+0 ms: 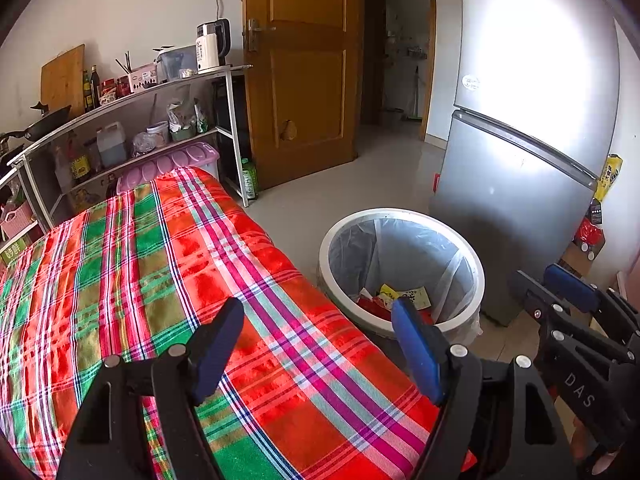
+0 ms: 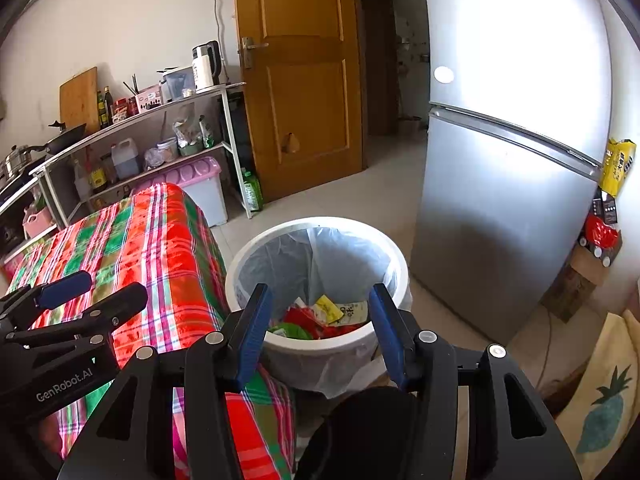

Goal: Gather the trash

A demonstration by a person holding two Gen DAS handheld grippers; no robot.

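While both grippers are hanging with jaws spread and nothing between them, the left gripper (image 1: 318,354) is hovering over the near right edge of the cloth (image 1: 160,280), its right finger (image 1: 416,350) reaching past that edge toward the bin (image 1: 402,272). The right gripper (image 2: 318,334) is hovering at the bin's (image 2: 320,276) near rim, its two fingers framing the opening.

The bin is standing on the floor (image 2: 360,200), just beside the right edge of the cloth-covered surface and near the fridge (image 2: 500,200); a narrow strip of floor is showing between bin and fridge. A clear liner is lining it, folded over the white rim. The trash (image 2: 320,318) is lying at the bottom of the bin: red, yellow, white and green wrappers in a loose heap.

The cloth (image 2: 152,248), a red, green and pink plaid, is lying flat with no items showing on it, draping over the right edge and far corner.

Beyond the far corner a lidded box (image 1: 172,160) is sitting under a shelf (image 1: 132,120) that is carrying bottles, jars and a kettle (image 1: 212,44). A green bottle (image 1: 249,178) is standing on the floor by the shelf leg. Open floor is running from the bin toward the door (image 1: 300,72) and the doorway beyond. A yellow pack (image 2: 618,166) is hanging at the fridge's right side.
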